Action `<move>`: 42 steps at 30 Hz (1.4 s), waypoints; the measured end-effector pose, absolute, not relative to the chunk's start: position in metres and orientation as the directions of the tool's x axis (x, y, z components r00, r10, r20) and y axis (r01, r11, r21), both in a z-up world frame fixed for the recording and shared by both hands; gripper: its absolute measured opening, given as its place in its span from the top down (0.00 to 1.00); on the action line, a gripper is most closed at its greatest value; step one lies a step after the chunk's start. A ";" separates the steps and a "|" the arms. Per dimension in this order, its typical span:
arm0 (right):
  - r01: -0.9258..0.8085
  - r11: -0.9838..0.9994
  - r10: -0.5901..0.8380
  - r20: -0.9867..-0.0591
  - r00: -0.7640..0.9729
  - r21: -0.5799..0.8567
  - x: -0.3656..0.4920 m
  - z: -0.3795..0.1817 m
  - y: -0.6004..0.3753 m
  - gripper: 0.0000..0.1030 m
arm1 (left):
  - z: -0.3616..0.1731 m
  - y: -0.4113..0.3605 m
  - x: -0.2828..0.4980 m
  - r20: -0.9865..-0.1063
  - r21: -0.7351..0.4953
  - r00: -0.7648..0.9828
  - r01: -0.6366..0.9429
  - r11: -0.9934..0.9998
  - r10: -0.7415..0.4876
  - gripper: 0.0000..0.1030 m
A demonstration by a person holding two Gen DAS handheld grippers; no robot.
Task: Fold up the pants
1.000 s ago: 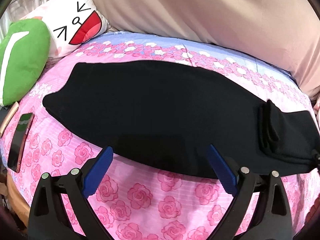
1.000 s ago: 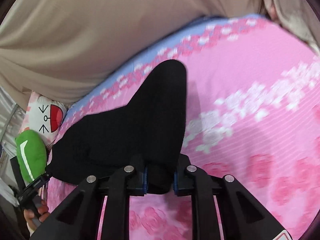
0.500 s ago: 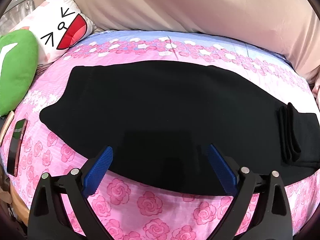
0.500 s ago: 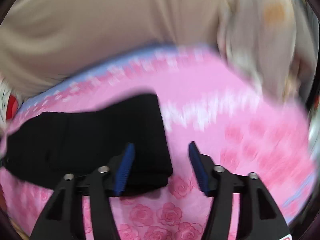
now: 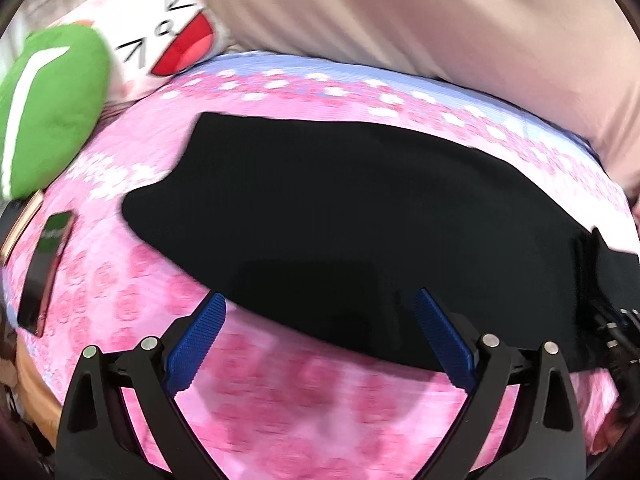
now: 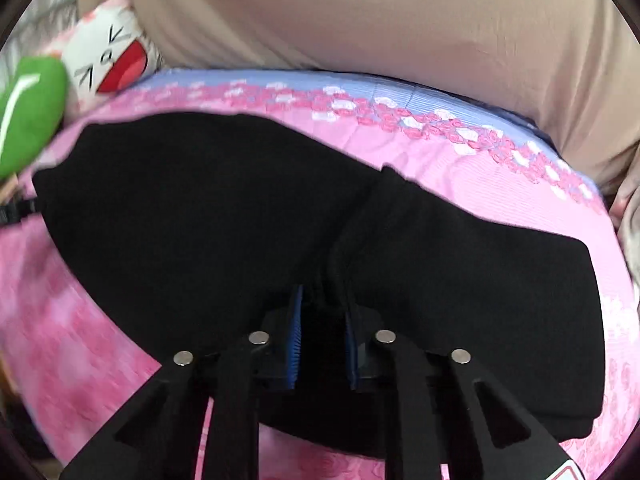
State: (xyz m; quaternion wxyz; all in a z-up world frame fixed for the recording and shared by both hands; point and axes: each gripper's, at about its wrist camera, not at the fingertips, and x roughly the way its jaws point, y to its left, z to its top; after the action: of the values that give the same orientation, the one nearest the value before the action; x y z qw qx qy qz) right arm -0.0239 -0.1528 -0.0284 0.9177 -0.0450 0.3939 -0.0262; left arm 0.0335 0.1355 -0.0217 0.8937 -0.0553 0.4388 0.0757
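Black pants (image 5: 340, 208) lie lengthwise across a pink rose-print bed (image 5: 280, 400), with a folded bunch at their right end. My left gripper (image 5: 320, 304) is open and empty, its blue pads over the near edge of the pants. In the right wrist view my right gripper (image 6: 322, 300) is shut on a ridge of the black pants (image 6: 200, 208) near their near edge, where the cloth puckers upward. The right gripper's tip also shows at the far right of the left wrist view (image 5: 616, 320).
A green cushion (image 5: 48, 104) and a white cartoon-face pillow (image 5: 160, 36) sit at the back left. A beige cover (image 5: 400, 12) runs along the back. A phone (image 5: 44, 268) lies at the bed's left edge.
My right gripper let go of the pants' right end, opened, swung left and has now closed on a ridge of the cloth. My left gripper stayed open and shifted slightly.
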 end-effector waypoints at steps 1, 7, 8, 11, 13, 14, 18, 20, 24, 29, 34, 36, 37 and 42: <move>0.008 0.996 -0.071 -0.708 0.703 -0.093 -0.022 -0.018 -0.148 0.85 | -0.022 0.147 0.033 -0.792 -0.041 0.604 -0.206 0.978 0.094 0.09; -0.079 0.996 0.015 -0.760 0.649 -0.047 0.010 -0.033 -0.109 0.76 | -0.033 0.193 0.042 -0.802 -0.086 0.587 -0.306 0.948 0.116 0.09; -0.062 0.994 -0.021 -0.743 0.669 -0.085 0.008 -0.037 -0.105 0.75 | -0.035 0.198 0.043 -0.805 -0.103 0.583 -0.314 0.944 0.106 0.09; -0.061 0.998 0.030 -0.717 0.696 -0.018 -0.008 -0.015 -0.108 0.57 | -0.041 0.226 0.049 -0.808 -0.198 0.586 -0.357 0.913 0.054 0.08; -0.028 1.000 0.025 -0.683 0.730 0.007 -0.022 0.003 -0.120 0.43 | -0.049 0.243 0.059 -0.818 -0.247 0.575 -0.392 0.886 0.026 0.08; 0.012 1.000 -0.018 -0.664 0.747 -0.014 -0.030 0.013 -0.129 0.38 | -0.052 0.248 0.064 -0.816 -0.273 0.579 -0.396 0.877 0.007 0.08; 0.135 0.991 -0.116 -0.658 0.744 -0.022 -0.055 0.023 -0.163 0.31 | -0.048 0.243 0.087 -0.809 -0.213 0.583 -0.401 0.891 0.069 0.47; 0.185 0.983 -0.130 -0.654 0.745 0.015 -0.067 0.023 -0.182 0.31 | -0.041 0.231 0.093 -0.808 -0.163 0.579 -0.396 0.904 0.108 0.82; 0.272 0.960 -0.170 -0.643 0.746 0.063 -0.088 0.025 -0.225 0.31 | 0.027 0.166 0.069 -0.692 -0.132 0.716 -0.255 0.958 0.095 0.83; 0.332 0.933 -0.177 -0.628 0.758 0.137 -0.107 0.020 -0.259 0.30 | 0.074 0.043 0.032 -0.636 -0.125 0.756 0.097 0.987 -0.155 0.80; 0.335 0.922 -0.130 -0.655 0.744 0.197 -0.108 -0.001 -0.278 0.30 | 0.016 -0.075 0.025 -0.755 -0.015 0.624 0.288 0.957 -0.200 0.66; 0.340 0.919 -0.130 -0.660 0.740 0.200 -0.110 -0.006 -0.283 0.30 | -0.004 -0.092 0.017 -0.781 0.038 0.606 0.293 0.955 -0.155 0.59; 0.336 0.920 -0.125 -0.661 0.740 0.202 -0.112 -0.007 -0.285 0.30 | -0.005 -0.092 0.012 -0.779 0.047 0.610 0.289 0.956 -0.146 0.54; 0.249 0.928 -0.015 -0.641 0.767 0.277 -0.102 0.003 -0.279 0.26 | 0.019 -0.054 -0.014 -0.738 0.029 0.662 0.227 0.973 -0.132 0.24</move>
State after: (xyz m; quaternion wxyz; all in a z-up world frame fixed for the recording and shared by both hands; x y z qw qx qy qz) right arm -0.1020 -0.2788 0.0029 0.9235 0.1756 0.3334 -0.0716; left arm -0.0140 -0.0540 0.0192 0.9097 0.0595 0.3989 -0.0988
